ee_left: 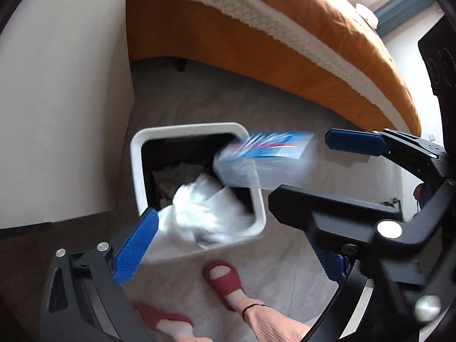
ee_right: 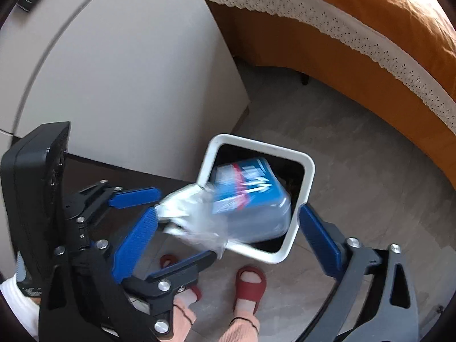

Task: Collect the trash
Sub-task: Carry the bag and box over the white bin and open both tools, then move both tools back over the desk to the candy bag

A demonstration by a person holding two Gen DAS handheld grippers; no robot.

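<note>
A grey tiled floor [ee_right: 356, 171] is lying between a white cabinet [ee_right: 128, 71] and an orange-skirted bed [ee_right: 356, 65]. A white-rimmed bin [ee_right: 309, 168] is standing on open floor near the cabinet's corner. Both grippers are hovering above it, jaws released: the left gripper [ee_right: 182, 225] beside a blurred plastic bag [ee_left: 199, 213], the right gripper [ee_right: 228, 233] flanking a blue-labelled clear box [ee_right: 250, 196] over the bin's mouth.

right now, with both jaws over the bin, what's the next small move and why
Probably lift both clear. The left gripper and right gripper stand open, holding nothing; the blurred blue box and plastic bag are at the mouth of the white bin. The bag overlaps the near rim, so watch it.
</note>
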